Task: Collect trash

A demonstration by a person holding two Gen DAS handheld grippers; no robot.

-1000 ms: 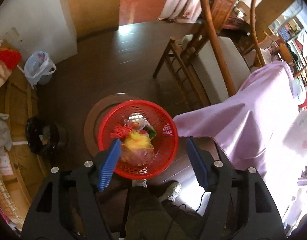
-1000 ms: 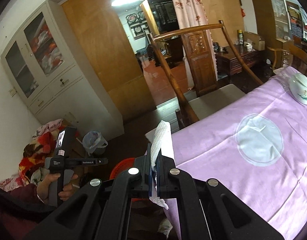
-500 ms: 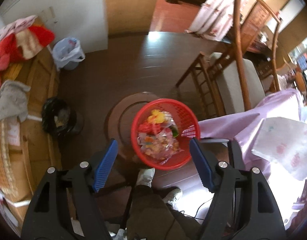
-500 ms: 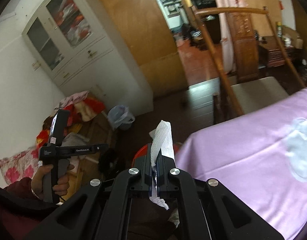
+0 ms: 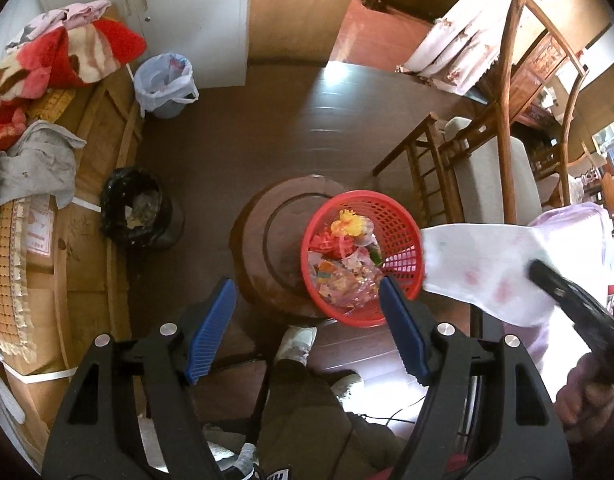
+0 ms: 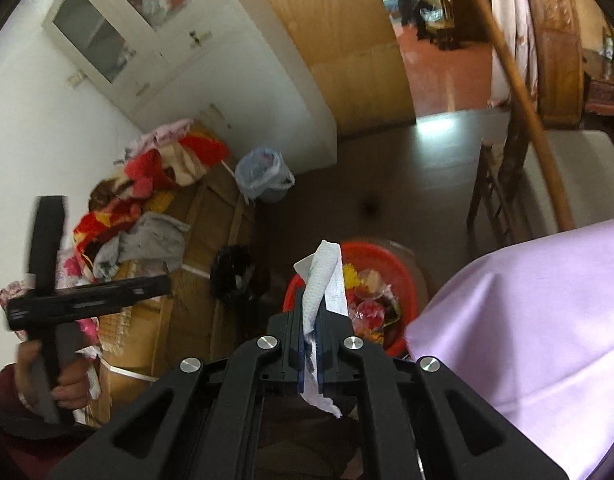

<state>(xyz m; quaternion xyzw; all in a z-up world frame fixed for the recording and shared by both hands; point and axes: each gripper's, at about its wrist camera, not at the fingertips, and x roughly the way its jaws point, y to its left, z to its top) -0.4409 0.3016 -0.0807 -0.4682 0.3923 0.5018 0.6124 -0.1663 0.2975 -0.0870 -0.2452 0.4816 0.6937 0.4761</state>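
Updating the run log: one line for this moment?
right gripper: shut on paper towel | left gripper: open, empty | red basket: holds trash, on round stool

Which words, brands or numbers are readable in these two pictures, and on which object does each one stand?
No text can be read with certainty.
Cardboard box: a pink printed label, too blurred to read.
Handle of the left tool: faint light lettering, smeared by motion, unreadable.
Paper napkin in the right tool: only an embossed pattern, no words.
Red basket: wrappers inside show colours only.
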